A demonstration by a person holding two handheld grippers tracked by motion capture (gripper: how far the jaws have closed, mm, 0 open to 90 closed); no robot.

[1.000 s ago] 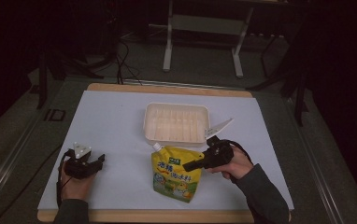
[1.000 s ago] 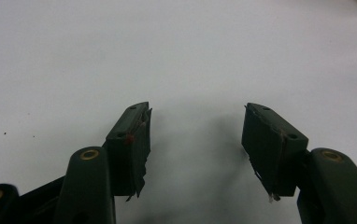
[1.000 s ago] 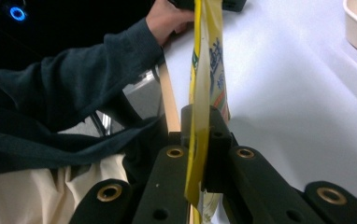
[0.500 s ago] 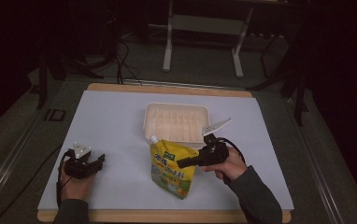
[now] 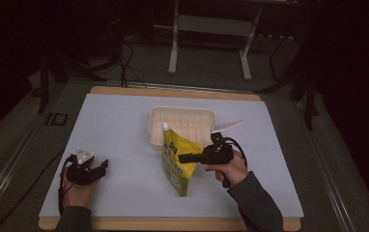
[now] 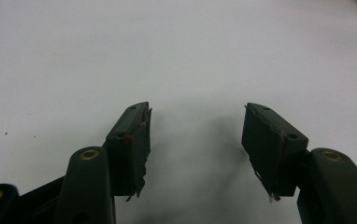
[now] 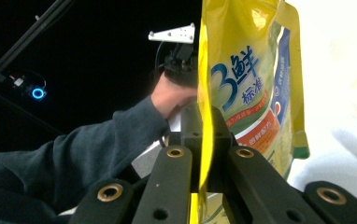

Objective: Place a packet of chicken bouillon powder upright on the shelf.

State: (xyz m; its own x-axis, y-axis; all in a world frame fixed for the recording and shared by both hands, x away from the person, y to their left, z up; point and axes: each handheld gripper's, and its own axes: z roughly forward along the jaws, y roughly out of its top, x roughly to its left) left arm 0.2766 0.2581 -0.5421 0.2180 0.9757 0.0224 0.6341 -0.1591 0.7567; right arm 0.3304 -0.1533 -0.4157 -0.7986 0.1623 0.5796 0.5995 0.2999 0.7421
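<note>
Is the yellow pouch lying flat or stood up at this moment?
Stood up, tilted: the pouch rises on its bottom edge, white cap at top, with the right gripper shut on its side edge.

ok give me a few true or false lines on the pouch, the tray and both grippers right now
1. The right gripper is shut on the yellow pouch. True.
2. The left gripper holds the pouch too. False: its jaws are open over bare white table.
3. The pouch lies inside the white tray. False: it is in front of the tray, held up by its edge.
4. The pouch's white cap points toward the tray. True.
5. The tray sits at the table's near left corner. False: it sits mid-table, toward the far side.
</note>
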